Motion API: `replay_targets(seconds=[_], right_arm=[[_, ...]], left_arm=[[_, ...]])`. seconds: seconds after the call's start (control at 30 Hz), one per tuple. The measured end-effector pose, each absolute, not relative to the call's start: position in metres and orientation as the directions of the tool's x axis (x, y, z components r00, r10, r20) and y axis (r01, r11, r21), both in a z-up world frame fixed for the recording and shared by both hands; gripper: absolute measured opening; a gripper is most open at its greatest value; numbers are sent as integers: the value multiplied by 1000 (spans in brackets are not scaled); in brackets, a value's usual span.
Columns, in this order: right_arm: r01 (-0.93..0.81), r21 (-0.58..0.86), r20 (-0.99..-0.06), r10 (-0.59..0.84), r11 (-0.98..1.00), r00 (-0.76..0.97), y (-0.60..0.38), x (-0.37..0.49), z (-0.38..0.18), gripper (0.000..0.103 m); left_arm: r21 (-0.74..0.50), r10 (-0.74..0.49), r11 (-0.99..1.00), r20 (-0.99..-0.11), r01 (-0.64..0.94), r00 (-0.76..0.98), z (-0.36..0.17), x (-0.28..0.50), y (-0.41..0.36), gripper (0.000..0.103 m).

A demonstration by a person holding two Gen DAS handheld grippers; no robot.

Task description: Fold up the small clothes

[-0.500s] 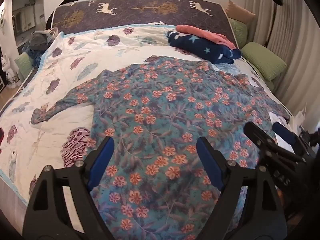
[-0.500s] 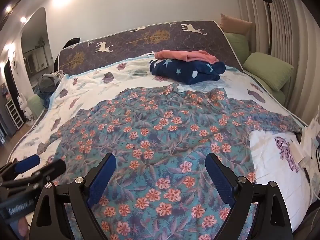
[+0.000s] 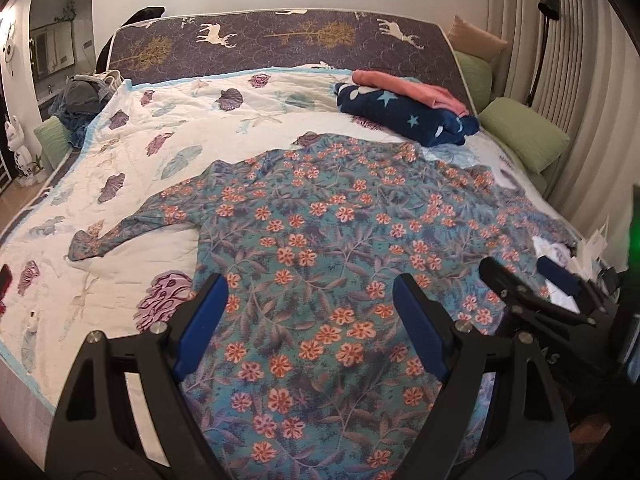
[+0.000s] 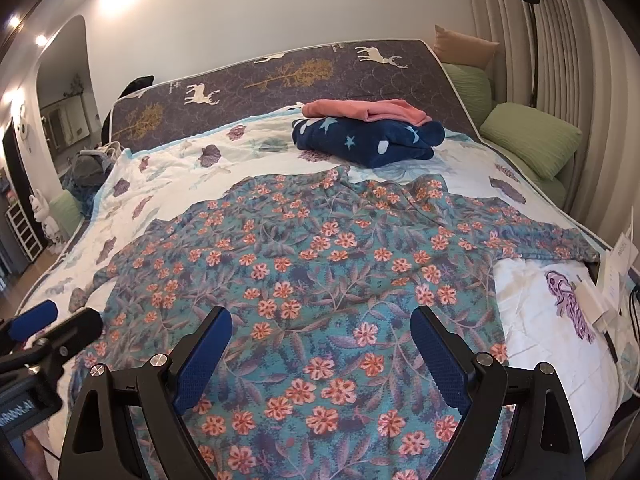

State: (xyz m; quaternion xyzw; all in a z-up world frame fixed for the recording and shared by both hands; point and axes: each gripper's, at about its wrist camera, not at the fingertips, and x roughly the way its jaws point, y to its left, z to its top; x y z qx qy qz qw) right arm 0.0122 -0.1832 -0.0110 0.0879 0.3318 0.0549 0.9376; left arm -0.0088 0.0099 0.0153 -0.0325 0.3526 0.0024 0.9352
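A teal garment with orange flowers [image 3: 340,248] [image 4: 320,264] lies spread flat on the bed, sleeves out to both sides, its hem toward me. My left gripper [image 3: 310,292] hovers above the hem, open, nothing between its blue pads. My right gripper [image 4: 322,320] hangs over the hem's right part, also open and empty. Each gripper shows in the other's view: the right gripper [image 3: 532,276] at the right edge, the left gripper [image 4: 56,320] at the left edge.
A folded navy star blanket [image 3: 404,114] [image 4: 368,136] with a pink garment [image 4: 360,110] on top sits near the headboard. Green pillows [image 3: 524,136] line the right side. A clothes pile [image 3: 86,94] lies at the far left corner. A white charger and cables [image 4: 596,300] lie at the bed's right edge.
Both grippers have pulled back and tilted up slightly, so the bed sits lower in both views. The garment has not moved.
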Motion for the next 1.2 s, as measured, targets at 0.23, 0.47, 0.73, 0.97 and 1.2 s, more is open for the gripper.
replay_targets(seconds=[0.23, 0.47, 0.73, 0.97, 1.2], right_arm=[[-49, 194, -619, 161, 980, 769, -178, 14, -12, 93], [-49, 174, -626, 149, 984, 765, -172, 14, -11, 93], [-48, 163, -628, 141, 986, 765, -170, 14, -11, 93], [-51, 154, -636, 139, 987, 759, -165, 15, -12, 93], [-49, 152, -645, 136, 987, 752, -162, 15, -14, 93]], left_arm=[[-41, -5, 999, -674, -30, 739, 13, -6, 11, 85], [-66, -19, 997, -699, -38, 715, 7, -4, 17, 85], [-130, -77, 991, -698, -20, 712, 0, -3, 25, 85], [-132, -82, 991, -705, -17, 704, -5, -2, 27, 85], [-129, -79, 991, -727, -23, 682, -10, -1, 31, 85]])
